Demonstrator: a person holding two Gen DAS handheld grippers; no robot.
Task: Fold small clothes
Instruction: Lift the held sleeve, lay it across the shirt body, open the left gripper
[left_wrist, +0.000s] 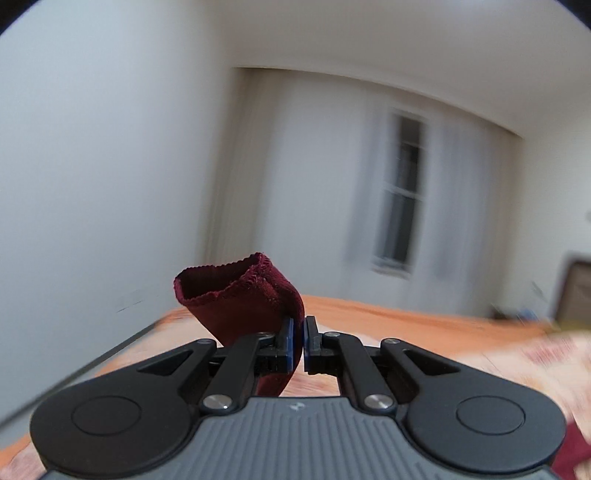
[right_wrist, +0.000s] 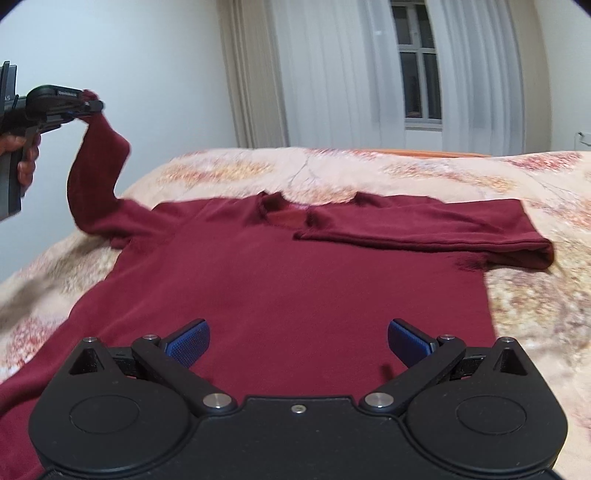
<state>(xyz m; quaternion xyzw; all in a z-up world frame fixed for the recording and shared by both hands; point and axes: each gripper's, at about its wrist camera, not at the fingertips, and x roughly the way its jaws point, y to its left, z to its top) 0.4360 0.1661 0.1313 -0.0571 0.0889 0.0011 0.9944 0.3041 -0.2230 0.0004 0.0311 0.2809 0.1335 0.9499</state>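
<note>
A dark red long-sleeved shirt (right_wrist: 280, 280) lies flat on the bed, neck away from me. Its right sleeve (right_wrist: 424, 229) is folded across the chest. My left gripper (left_wrist: 298, 332) is shut on the cuff of the left sleeve (left_wrist: 240, 295) and holds it lifted well above the bed; in the right wrist view the left gripper (right_wrist: 92, 107) is at the far left with the sleeve (right_wrist: 96, 170) hanging from it. My right gripper (right_wrist: 298, 343) is open and empty, just above the shirt's lower body.
The bed has a beige floral cover (right_wrist: 535, 295) with an orange edge (left_wrist: 406, 317). A white wall (right_wrist: 129, 74) is at the left. Curtains and a window (right_wrist: 417, 62) are behind the bed.
</note>
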